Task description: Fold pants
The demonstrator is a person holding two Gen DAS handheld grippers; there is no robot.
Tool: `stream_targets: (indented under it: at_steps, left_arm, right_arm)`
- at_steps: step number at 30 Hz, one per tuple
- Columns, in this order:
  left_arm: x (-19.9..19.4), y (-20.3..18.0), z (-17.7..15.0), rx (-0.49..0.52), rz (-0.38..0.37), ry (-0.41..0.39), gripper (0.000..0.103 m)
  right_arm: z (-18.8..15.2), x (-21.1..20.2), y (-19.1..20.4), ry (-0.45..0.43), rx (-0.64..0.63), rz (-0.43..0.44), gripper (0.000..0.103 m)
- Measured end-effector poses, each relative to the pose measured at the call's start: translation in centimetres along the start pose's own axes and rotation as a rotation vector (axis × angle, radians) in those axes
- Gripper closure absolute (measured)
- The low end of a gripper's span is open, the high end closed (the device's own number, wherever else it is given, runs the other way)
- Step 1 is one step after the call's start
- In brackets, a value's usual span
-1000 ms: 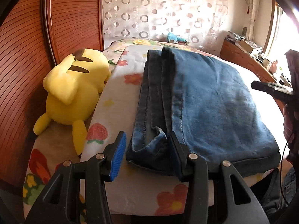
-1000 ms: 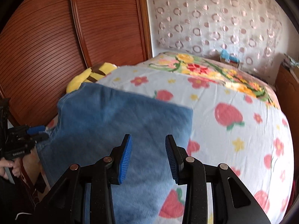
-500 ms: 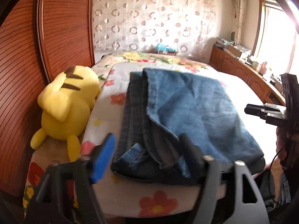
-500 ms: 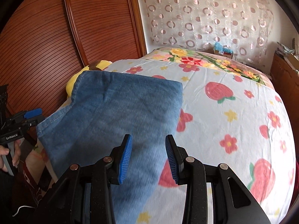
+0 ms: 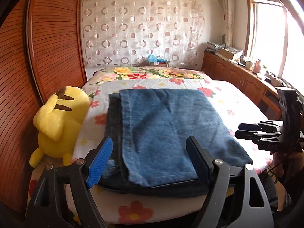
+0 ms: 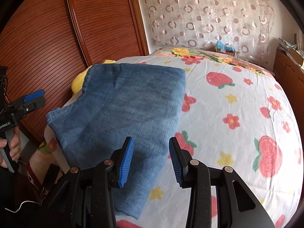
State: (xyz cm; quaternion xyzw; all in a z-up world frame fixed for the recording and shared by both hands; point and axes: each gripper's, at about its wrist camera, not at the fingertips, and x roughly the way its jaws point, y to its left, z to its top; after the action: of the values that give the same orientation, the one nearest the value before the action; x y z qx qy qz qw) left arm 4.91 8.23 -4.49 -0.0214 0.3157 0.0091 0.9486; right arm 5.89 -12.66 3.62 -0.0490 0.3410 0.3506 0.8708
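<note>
The blue denim pants [image 5: 163,133] lie folded flat on the flowered bed, near its front edge; they also show in the right wrist view [image 6: 125,114]. My left gripper [image 5: 150,163] is wide open and empty, held just above the pants' near edge. It also shows at the left of the right wrist view [image 6: 32,99]. My right gripper [image 6: 150,163] is open and empty, above the pants' right edge. It shows at the right of the left wrist view [image 5: 247,130], off the bed's side.
A yellow plush toy [image 5: 58,121] lies left of the pants against the wooden wardrobe [image 5: 38,57]. The flowered bedsheet [image 6: 237,114] spreads to the right. A wooden cabinet [image 5: 237,76] with clutter runs under the window. A curtain [image 5: 140,28] hangs behind the bed.
My left gripper has let go of the pants' dark edge, opened wide and pulled back and up. The pants now lie flatter. The right gripper drew back slightly, staying open.
</note>
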Motion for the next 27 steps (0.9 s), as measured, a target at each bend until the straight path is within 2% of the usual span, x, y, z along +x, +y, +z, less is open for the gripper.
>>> stream_targets:
  at_steps: [9,22,27]
  left_arm:
    - [2.1,-2.2,-1.2,0.020,-0.052,0.051,0.023]
    - [4.8,-3.6,-3.4,0.049,-0.061,0.136,0.023]
    - [5.1,-3.9,-4.1,0.068,-0.052,0.136,0.023]
  right_arm:
    - [-0.9,0.3,-0.4,0.023,0.026,-0.018,0.049]
    - [-1.6,1.7,0.2,0.058,0.032,-0.017,0.049]
    - [-1.9,1.8,0.2,0.055,0.052,-0.007,0.049]
